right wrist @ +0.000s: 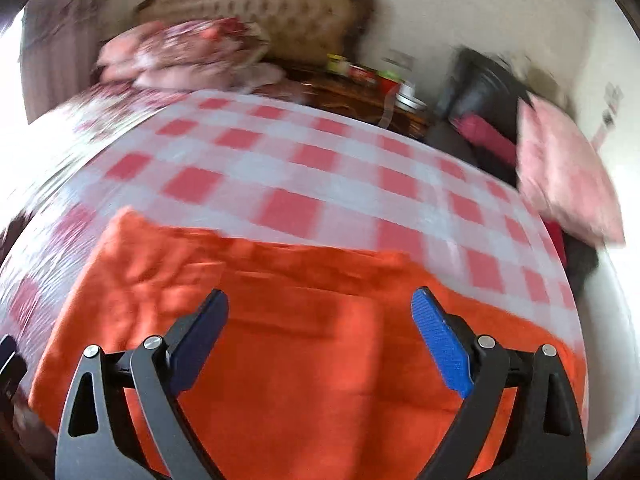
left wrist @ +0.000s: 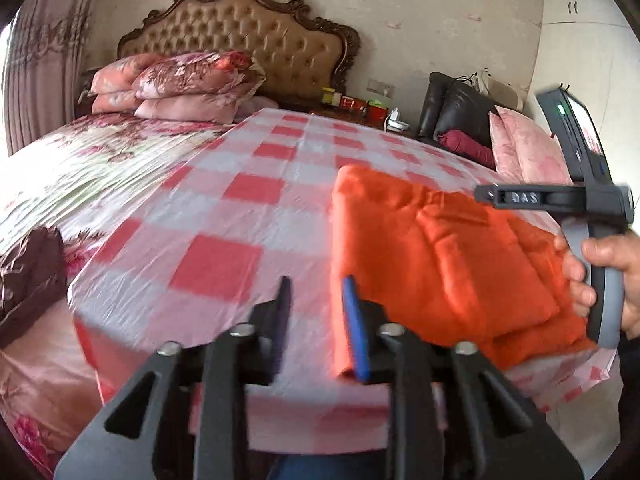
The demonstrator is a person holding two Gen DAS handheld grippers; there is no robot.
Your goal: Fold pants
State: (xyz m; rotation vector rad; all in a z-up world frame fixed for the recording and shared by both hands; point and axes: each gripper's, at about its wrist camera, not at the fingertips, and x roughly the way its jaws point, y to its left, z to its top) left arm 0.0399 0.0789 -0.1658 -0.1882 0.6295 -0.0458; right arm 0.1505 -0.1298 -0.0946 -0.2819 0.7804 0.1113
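Note:
The orange pants [left wrist: 440, 260] lie folded in a thick stack on the red-and-white checked table cover [left wrist: 208, 240], near its front right corner. My left gripper [left wrist: 319, 304] is open just above the cover. Its blue pad [left wrist: 354, 320] sits at the stack's left edge, and only cover shows between the fingers. In the right wrist view the pants [right wrist: 300, 360] fill the lower half of the blurred frame. My right gripper [right wrist: 320, 312] hovers over them, wide open and holding nothing. A hand [left wrist: 608, 256] grips that tool's handle at the stack's right side.
The checked cover [right wrist: 280, 184] stretches away behind the pants. To the left is a bed with a floral spread [left wrist: 80, 168] and stacked pillows [left wrist: 180, 84]. Behind are a cluttered nightstand [left wrist: 360, 104], a black chair [left wrist: 452, 108] and a pink cushion [left wrist: 520, 148].

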